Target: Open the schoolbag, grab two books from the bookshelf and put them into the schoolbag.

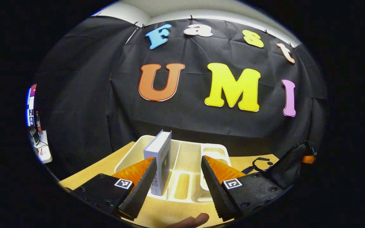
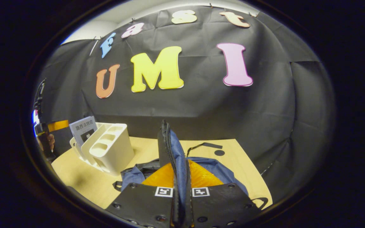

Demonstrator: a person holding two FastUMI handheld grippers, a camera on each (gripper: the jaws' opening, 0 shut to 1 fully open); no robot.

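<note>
A: Your right gripper (image 2: 180,177) is pinched tight on the schoolbag (image 2: 182,164) flap, holding it up.

B: And your left gripper (image 1: 178,177) is spread wide around the book (image 1: 161,158) standing in the near-left slot of the bookshelf (image 1: 187,152). Looks like the grab step; close next.

This is a staged recording booth set up inside an office or lab room, not a lived-in home. Black cloth (image 1: 84,95), pinned up along its top edge, hangs as a backdrop on the far side and wraps round both sides of a light wooden table (image 2: 242,164). Above the cloth a plain pale wall (image 1: 176,8) shows. At the far left edge, past the cloth, a white desk (image 1: 43,148) carries cables, with a lit screen (image 1: 30,104) above it.
</note>
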